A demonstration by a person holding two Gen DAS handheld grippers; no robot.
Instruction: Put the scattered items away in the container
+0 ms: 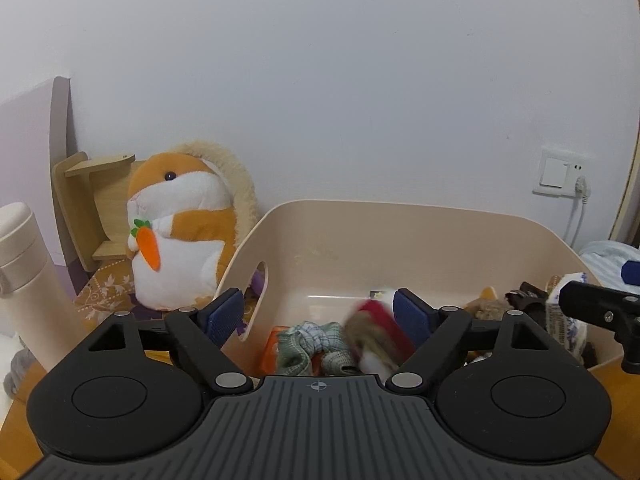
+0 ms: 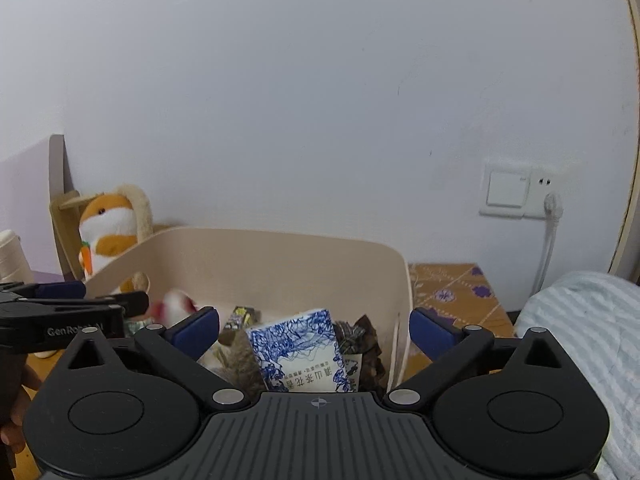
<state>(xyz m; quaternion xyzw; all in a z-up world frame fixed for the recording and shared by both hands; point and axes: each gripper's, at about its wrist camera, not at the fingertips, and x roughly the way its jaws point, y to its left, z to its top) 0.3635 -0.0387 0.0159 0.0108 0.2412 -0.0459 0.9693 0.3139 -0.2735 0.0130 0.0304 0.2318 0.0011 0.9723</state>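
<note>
Both grippers sit over the beige container (image 1: 400,240), fingers spread wide, nothing clamped.

Left gripper (image 1: 318,312): a blurred red, white and brown soft item (image 1: 374,334) sits loose just inside the right-hand finger, not pinched, low over the container floor. A green-grey checked cloth bundle (image 1: 308,346) lies between the fingers on the floor, over an orange packet (image 1: 271,350).

Right gripper (image 2: 314,326): a blue-and-white printed packet (image 2: 300,354) stands tilted between the fingers, with a gap on both sides. A brown furry item (image 2: 240,360) is beside the left-hand finger. Dark brown wrappers (image 2: 360,344) lie just inside the container's right wall, and the right-hand finger is outside that wall.

A hamster plush (image 1: 180,232) stands outside the container, beyond the left-hand finger of the left gripper.
</note>
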